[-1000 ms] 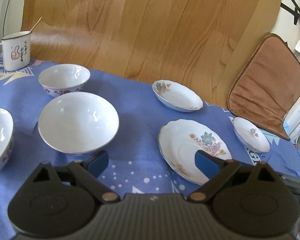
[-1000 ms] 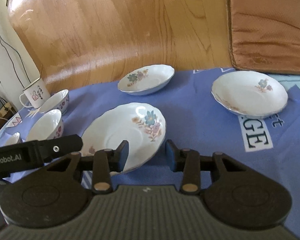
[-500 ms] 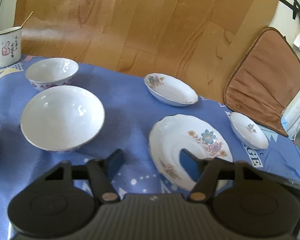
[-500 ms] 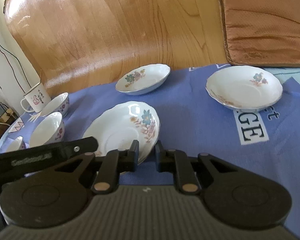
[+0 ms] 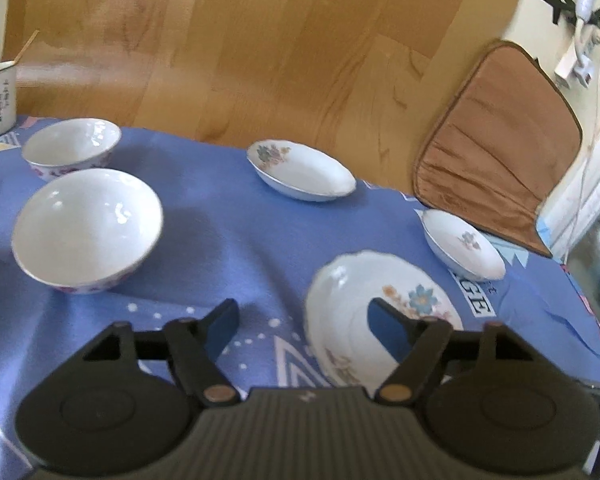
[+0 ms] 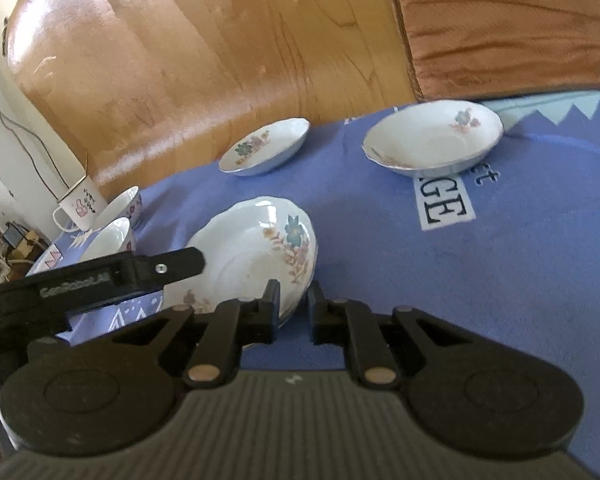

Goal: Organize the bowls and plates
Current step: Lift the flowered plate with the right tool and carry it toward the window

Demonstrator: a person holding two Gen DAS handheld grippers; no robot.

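One large white scalloped porcelain plate with a blue-flower print [image 6: 256, 256] lies at lower centre of the right wrist view, on the blue patterned tablecloth [image 6: 500, 280]. Its near right edge appears lifted off the cloth. Judged from its glaze and thin rim, the plate is stiff, slippery and fragile, and moderately light. The rim is the only practical place to take hold, pinched between the pads.

The right gripper [image 6: 293, 312] has its jaws narrowly apart and opening slightly, with the plate's near rim between them. Whether the pads press on the rim cannot be told; the finger hides the contact.

The left gripper [image 5: 302, 322] stands released, jaws opening, over the cloth and the plate's left edge at lower centre of its view. Nothing is held.

Two smaller floral dishes lie beyond: one [image 6: 265, 147] at centre, one [image 6: 432, 140] at upper right. Two white bowls [image 5: 86, 228] [image 5: 71, 151] sit at left of the left wrist view. A white enamel mug [image 6: 78, 206] stands at the left edge.

Hidden or unclear:
- The plate's near portion is covered by both grippers.
- The mug is cut off in the left wrist view.
- Both frames are motion-blurred.
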